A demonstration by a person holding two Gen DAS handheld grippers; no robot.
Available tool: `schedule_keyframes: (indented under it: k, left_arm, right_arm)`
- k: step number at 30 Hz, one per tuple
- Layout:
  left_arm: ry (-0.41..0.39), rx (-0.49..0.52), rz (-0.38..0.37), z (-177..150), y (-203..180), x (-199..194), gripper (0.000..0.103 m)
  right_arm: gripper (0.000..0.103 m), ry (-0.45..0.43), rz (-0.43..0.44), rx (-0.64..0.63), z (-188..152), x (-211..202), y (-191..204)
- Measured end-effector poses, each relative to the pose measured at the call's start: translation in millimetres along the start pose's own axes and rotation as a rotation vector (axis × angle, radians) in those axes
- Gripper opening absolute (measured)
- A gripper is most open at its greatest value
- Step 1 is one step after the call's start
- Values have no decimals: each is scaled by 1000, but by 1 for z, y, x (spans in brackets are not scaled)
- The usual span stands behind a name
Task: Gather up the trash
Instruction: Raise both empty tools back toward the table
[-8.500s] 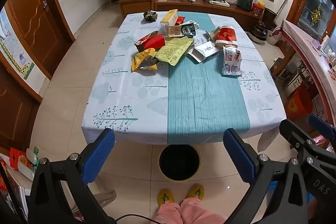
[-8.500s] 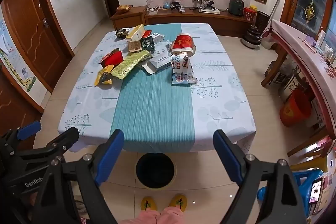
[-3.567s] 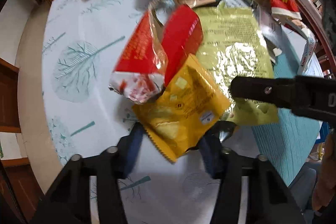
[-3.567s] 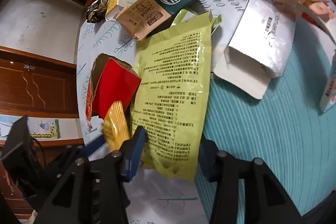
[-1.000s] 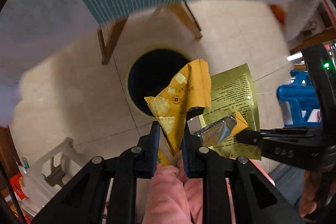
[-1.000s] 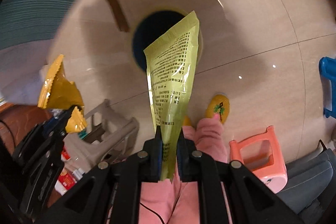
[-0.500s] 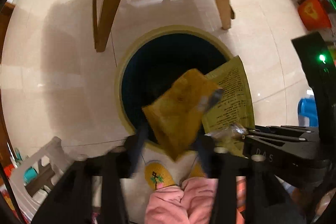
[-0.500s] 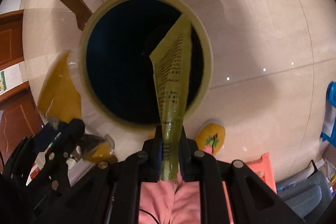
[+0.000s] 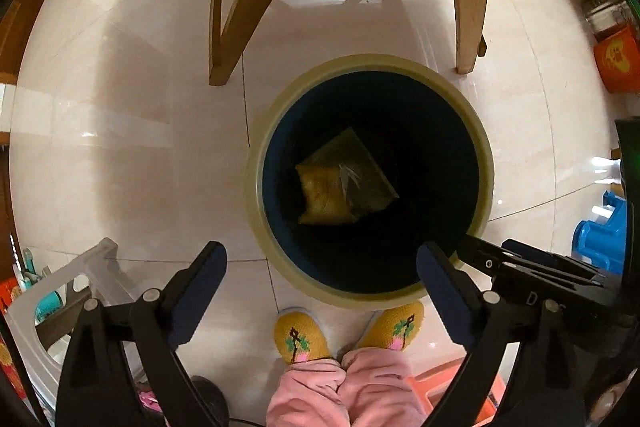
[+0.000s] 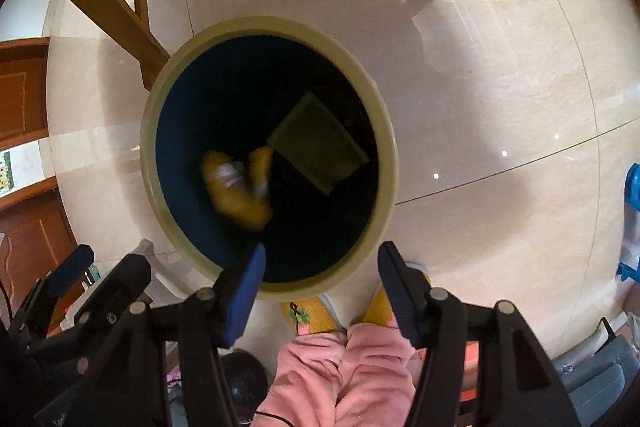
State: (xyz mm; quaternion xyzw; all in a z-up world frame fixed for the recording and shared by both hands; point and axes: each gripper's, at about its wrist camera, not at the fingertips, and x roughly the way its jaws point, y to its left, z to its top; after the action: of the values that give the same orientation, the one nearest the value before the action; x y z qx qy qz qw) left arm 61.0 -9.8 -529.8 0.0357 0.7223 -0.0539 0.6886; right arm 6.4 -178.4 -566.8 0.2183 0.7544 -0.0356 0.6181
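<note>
Deep in the dark bin (image 9: 256,195) we barely make out the yellow wrapper (image 9: 322,199) and green pouch (image 10: 318,143) (the wrapper blurred). Our left gripper (image 9: 320,267) and right gripper (image 10: 320,267) are opening, nothing between their fingers; table legs (image 9: 240,7) and slippers (image 9: 300,335) flank the bin.

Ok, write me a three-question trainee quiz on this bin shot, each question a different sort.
1. True or false: the yellow wrapper lies inside the bin.
2. Which packet sits beside it? A) green packet B) red box C) white carton
3. Fill in: nothing is between the jaws of the left gripper or the right gripper; both sets are ____.

Key: 1 true; 2 A; 3 opening
</note>
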Motion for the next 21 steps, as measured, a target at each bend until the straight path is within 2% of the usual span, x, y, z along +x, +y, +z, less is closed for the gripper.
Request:
schedule_keyframes:
  k: [5,9,12,17,21]
  left_arm:
    - [-22,-24,7,-8,11,-6,95]
    - [-53,-48,35,-23,16,-28,95]
    - [-60,-71,22,-40,24,-48,95]
    - [-75,-95,14,-67,44,-97,95]
    - [-85,-98,7,-90,66,-150,95]
  right_arm:
    - [59,-29,5,-1,5,2,-2]
    - [59,-33,2,-9,-10,-5,2]
    - [59,-28,0,-38,-21,-15,8]
    - [59,-53,3,-75,-46,-50,25]
    - [59,-105,6,-84,-73,-104,37]
